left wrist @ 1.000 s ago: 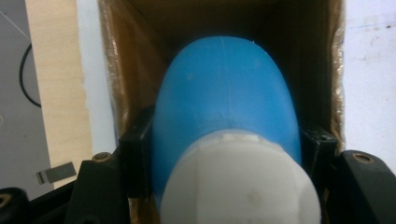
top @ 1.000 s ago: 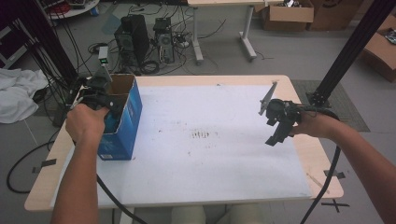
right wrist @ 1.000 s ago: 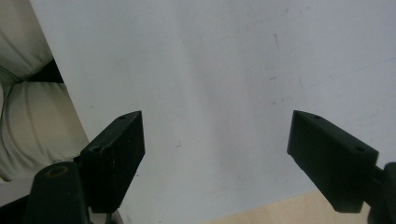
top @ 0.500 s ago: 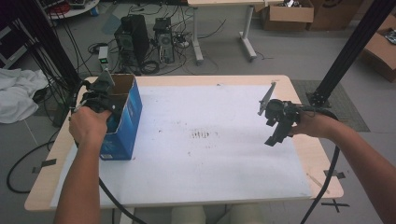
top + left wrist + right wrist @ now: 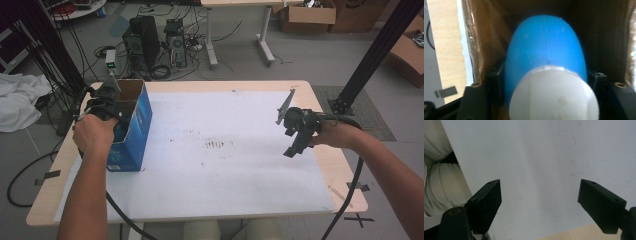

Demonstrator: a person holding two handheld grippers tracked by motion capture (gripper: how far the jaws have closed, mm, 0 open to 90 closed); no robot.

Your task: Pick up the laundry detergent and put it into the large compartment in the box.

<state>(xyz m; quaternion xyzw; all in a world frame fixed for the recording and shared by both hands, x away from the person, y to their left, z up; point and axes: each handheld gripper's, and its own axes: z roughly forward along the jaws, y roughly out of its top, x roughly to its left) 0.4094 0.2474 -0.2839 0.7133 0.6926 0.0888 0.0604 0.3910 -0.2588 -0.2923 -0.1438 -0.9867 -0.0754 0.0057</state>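
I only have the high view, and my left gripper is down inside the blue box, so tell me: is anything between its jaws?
Observer: Yes. The left gripper view shows a rounded blue thing with a white end between the jaws of the left gripper, inside the brown cardboard walls of the box.
Operator: Is it gripped?
Observer: The jaws have just been opening. They sit close at both sides of it, but I cannot tell whether they press on it.
Operator: And the right gripper?
Observer: The right gripper view shows its jaws wide apart with nothing between them, above the white sheet and near its edge.
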